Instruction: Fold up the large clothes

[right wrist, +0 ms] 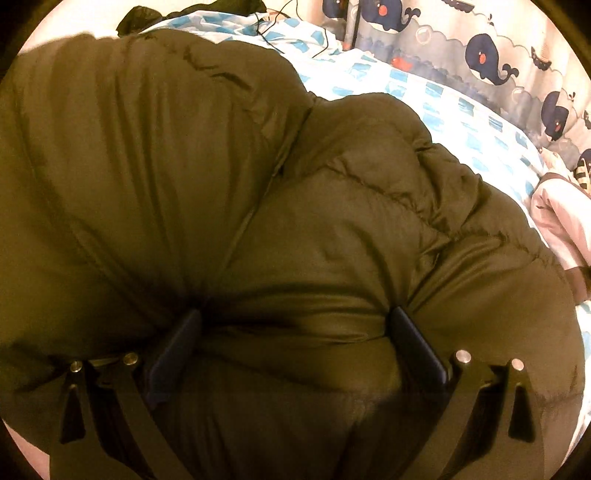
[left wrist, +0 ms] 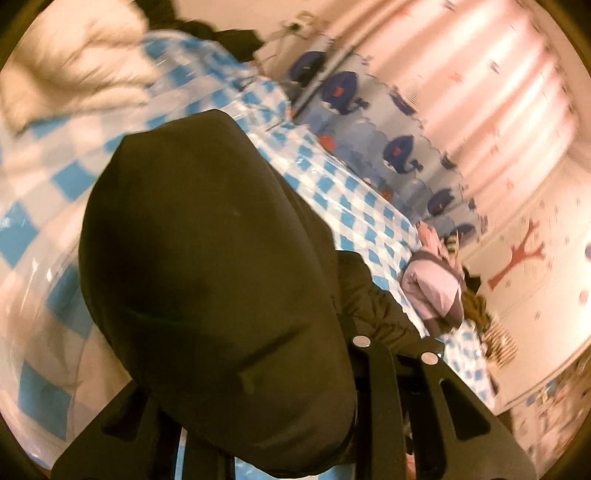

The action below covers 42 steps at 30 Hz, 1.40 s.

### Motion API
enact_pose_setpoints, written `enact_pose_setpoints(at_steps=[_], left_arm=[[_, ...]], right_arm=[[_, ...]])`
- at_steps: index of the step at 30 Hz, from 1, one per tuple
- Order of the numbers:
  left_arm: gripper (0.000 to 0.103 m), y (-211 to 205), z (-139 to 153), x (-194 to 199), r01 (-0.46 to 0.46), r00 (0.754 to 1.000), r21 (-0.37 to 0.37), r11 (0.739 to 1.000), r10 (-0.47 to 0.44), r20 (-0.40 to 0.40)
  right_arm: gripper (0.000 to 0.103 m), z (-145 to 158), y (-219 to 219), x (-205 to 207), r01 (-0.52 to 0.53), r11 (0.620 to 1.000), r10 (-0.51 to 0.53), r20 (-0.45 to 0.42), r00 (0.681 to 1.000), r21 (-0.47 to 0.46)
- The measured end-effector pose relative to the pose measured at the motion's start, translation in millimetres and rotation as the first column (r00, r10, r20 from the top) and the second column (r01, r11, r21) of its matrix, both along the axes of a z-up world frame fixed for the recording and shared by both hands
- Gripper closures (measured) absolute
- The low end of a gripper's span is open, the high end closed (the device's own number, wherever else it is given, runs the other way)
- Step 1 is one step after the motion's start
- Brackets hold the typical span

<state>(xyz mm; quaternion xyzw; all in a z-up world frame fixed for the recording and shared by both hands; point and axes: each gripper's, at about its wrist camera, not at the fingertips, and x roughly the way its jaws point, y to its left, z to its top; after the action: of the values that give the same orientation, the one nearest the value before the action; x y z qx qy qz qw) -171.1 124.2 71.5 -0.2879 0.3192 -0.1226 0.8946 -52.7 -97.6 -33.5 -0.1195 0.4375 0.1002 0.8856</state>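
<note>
A dark olive puffer jacket (right wrist: 258,184) lies in a thick heap on the blue-and-white checked bed sheet (right wrist: 461,107). My right gripper (right wrist: 295,332) stands wide over it, open. Its fingertips (right wrist: 413,339) dig into the padding, and a bulge of fabric swells between them. In the left wrist view a loose part of the same jacket (left wrist: 207,258) hangs lifted above the sheet (left wrist: 351,192). My left gripper (left wrist: 303,332) is shut on it. The fabric drapes over and hides the left finger, so only the right finger (left wrist: 391,365) shows.
A white fluffy garment (left wrist: 74,62) lies at the far end of the bed, with a dark garment (left wrist: 229,35) behind it. A pink jacket (left wrist: 436,291) sits by the whale-print bumper (left wrist: 402,147). A thin black cable (right wrist: 280,26) crosses the sheet.
</note>
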Motion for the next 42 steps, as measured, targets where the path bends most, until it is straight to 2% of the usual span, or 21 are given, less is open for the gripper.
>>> enact_pose_setpoints(at_steps=[5, 9, 13, 15, 16, 17, 19, 20, 21, 25, 28, 31, 32, 34, 35, 36, 38, 40, 42], left_arm=[[0.082, -45, 28, 8, 0.067, 0.996, 0.117, 0.991, -0.073, 0.046], [0.082, -74, 40, 11, 0.108, 0.99, 0.183, 0.977, -0.122, 0.069], [0.082, -114, 52, 17, 0.159, 0.979, 0.273, 0.949, -0.187, 0.079], [0.082, -133, 54, 18, 0.189, 0.972, 0.324, 0.927, -0.224, 0.074], [0.082, -145, 55, 18, 0.206, 0.967, 0.357, 0.911, -0.246, 0.069], [0.082, -159, 55, 19, 0.224, 0.961, 0.39, 0.893, -0.268, 0.062], [0.082, -181, 52, 20, 0.257, 0.95, 0.44, 0.861, -0.307, 0.047], [0.082, -188, 50, 21, 0.269, 0.946, 0.458, 0.847, -0.322, 0.041], [0.082, -202, 48, 21, 0.287, 0.939, 0.483, 0.827, -0.344, 0.031], [0.082, -247, 36, 23, 0.352, 0.909, 0.544, 0.761, -0.416, -0.007], [0.082, -277, 23, 24, 0.392, 0.887, 0.584, 0.711, -0.459, -0.037], [0.082, -306, 9, 24, 0.423, 0.867, 0.626, 0.654, -0.493, -0.07], [0.082, -312, 5, 24, 0.43, 0.862, 0.637, 0.64, -0.501, -0.078], [0.081, -329, -7, 25, 0.45, 0.845, 0.669, 0.592, -0.525, -0.104], [0.08, -334, -10, 24, 0.455, 0.84, 0.678, 0.577, -0.532, -0.111], [0.078, -342, -15, 21, 0.461, 0.831, 0.699, 0.547, -0.543, -0.123], [0.075, -353, -25, 19, 0.471, 0.817, 0.732, 0.492, -0.557, -0.15], [0.068, -365, -32, 12, 0.473, 0.807, 0.76, 0.446, -0.565, -0.171], [0.063, -374, -39, 8, 0.473, 0.8, 0.777, 0.414, -0.571, -0.183]], right_arm=[[0.006, 1, -6, 1, -0.001, 0.999, 0.001, 0.014, 1.0, 0.038], [0.006, 7, -18, -2, -0.03, 0.995, 0.029, 0.003, 1.0, 0.092], [0.007, 30, -49, -18, -0.034, 0.978, 0.035, 0.002, 0.999, 0.207], [0.007, 42, -78, -29, -0.022, 0.939, 0.023, 0.003, 1.0, 0.342], [0.007, 47, -99, -34, -0.002, 0.899, 0.007, -0.01, 1.0, 0.439], [0.007, 49, -112, -37, 0.016, 0.875, -0.008, -0.018, 1.0, 0.485], [0.007, 53, -142, -43, 0.039, 0.803, -0.022, -0.036, 0.999, 0.594], [0.007, 52, -161, -46, 0.056, 0.748, -0.029, -0.053, 0.998, 0.661], [0.007, 52, -173, -48, 0.071, 0.708, -0.036, -0.063, 0.997, 0.703], [0.007, 47, -210, -54, 0.104, 0.565, -0.042, -0.097, 0.994, 0.819], [0.006, 38, -242, -55, 0.134, 0.415, -0.041, -0.129, 0.991, 0.9], [0.006, 32, -265, -56, 0.156, 0.326, -0.05, -0.148, 0.988, 0.932], [0.007, 31, -271, -57, 0.164, 0.313, -0.057, -0.154, 0.986, 0.935], [0.006, 28, -286, -60, 0.183, 0.293, -0.073, -0.169, 0.983, 0.938], [0.006, 28, -293, -61, 0.194, 0.291, -0.086, -0.176, 0.981, 0.937], [0.006, 28, -299, -61, 0.203, 0.296, -0.099, -0.181, 0.979, 0.933], [0.006, 34, -313, -63, 0.22, 0.323, -0.147, -0.181, 0.972, 0.92], [0.006, 51, -332, -66, 0.23, 0.37, -0.239, -0.147, 0.96, 0.9], [0.006, 73, -341, -63, 0.206, 0.409, -0.285, -0.09, 0.954, 0.889]])
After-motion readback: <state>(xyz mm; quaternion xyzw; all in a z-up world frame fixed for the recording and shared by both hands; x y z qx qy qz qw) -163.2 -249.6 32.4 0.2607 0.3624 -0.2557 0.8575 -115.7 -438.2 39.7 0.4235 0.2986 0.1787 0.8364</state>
